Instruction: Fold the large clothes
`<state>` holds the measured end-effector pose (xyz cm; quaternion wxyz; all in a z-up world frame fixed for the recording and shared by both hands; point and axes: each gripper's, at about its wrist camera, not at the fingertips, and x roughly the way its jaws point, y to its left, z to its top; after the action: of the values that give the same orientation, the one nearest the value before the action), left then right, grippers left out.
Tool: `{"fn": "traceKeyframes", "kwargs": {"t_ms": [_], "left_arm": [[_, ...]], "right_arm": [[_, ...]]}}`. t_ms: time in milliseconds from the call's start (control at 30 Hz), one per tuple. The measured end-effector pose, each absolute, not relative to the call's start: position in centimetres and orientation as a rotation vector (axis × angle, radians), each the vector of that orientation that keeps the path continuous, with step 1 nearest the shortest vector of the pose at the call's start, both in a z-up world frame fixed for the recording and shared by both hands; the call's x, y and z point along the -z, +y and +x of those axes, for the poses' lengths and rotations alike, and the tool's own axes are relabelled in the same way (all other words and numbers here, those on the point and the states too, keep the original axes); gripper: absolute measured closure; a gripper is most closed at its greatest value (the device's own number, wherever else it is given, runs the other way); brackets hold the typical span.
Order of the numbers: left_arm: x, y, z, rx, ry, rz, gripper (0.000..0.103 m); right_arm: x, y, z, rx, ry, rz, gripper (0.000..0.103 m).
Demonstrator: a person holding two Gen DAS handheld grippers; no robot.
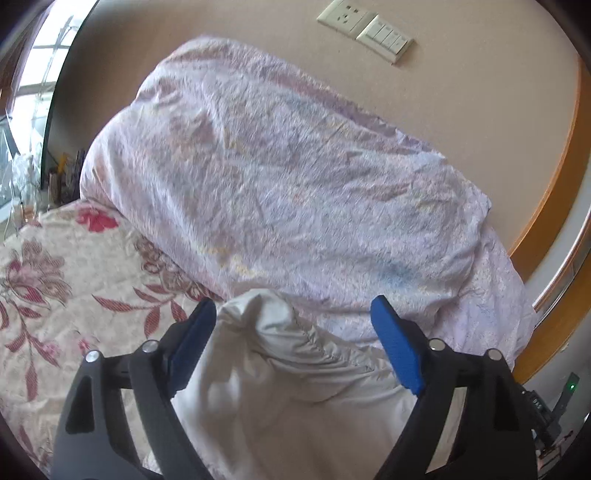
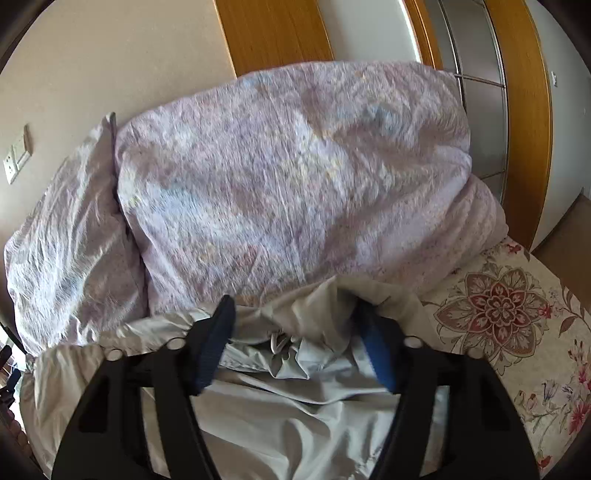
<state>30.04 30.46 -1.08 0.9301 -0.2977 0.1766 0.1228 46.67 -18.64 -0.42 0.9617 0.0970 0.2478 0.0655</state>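
Observation:
A pale grey-white garment [image 1: 295,387] lies bunched on the bed right under both grippers; it also shows in the right wrist view [image 2: 295,398], creased, with a drawstring near the middle. My left gripper [image 1: 293,306] is open, its blue pads spread wide above a raised fold of the garment, holding nothing. My right gripper [image 2: 295,306] is open too, its jaws wide over the crumpled top edge of the garment, whose cloth bulges up between the pads and partly covers the right one.
A big lilac floral duvet [image 1: 280,177] is heaped against the wall beyond the garment, also in the right wrist view [image 2: 295,177]. A floral bedspread [image 1: 55,295] covers the bed. Wall sockets [image 1: 365,26], a wooden door frame [image 2: 273,33] and a cluttered window corner [image 1: 62,173] surround it.

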Motion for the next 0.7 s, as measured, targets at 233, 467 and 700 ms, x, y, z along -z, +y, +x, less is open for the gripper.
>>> {"fn": "traceKeyframes", "kwargs": {"t_ms": [233,467,700], "left_arm": [[-2.1,25.2,27.0,-0.178,0.361,-0.445,0.006],[-0.2,17.8,27.8,-0.153,0.446,-0.211,0.005],[2.5,16.8,33.0,-0.303,0.533,-0.093,0.005]], "right_arm": [[-1.1,-12.5,41.7,-0.348,0.455,-0.049,0.010],[2.9,-5.3,40.8,-0.431,0.572,-0.322,0.015],[6.5,-4.5,44.9,-0.365,0.694,-0.283,0.015]]}}
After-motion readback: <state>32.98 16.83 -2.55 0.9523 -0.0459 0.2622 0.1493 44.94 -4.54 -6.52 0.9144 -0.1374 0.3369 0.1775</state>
